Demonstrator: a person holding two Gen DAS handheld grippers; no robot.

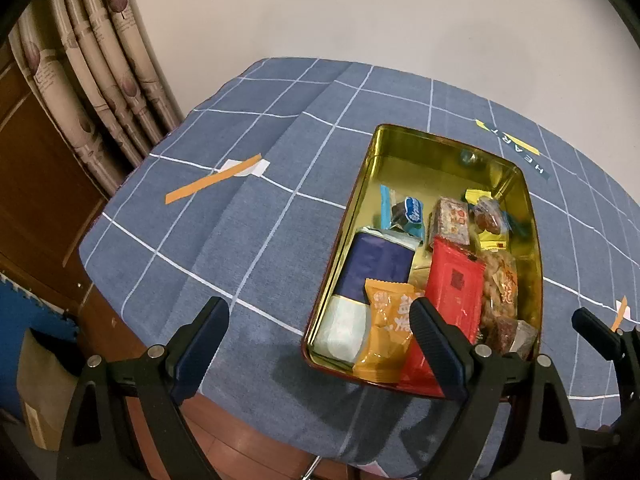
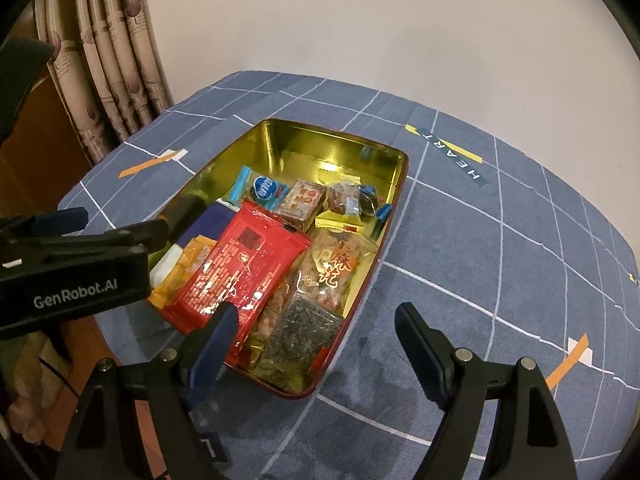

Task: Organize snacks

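Dim warm indoor light, glare on gold tin (image 2: 280,148) walls, fisheye-bent edges, corners perhaps vignetted

The left gripper (image 1: 320,322) hides the near end of the red packet (image 1: 450,296) inside the gold tin (image 1: 362,184), and beside that packet the orange packet (image 1: 386,332) covers part of the navy box (image 1: 378,266). In the right wrist view the left gripper (image 2: 132,224) hides the tin's (image 2: 340,136) left wall. Print on the small sweets at the tin's far end is too small to read. The bench (image 2: 480,280) is cut off by the frame's lower edge
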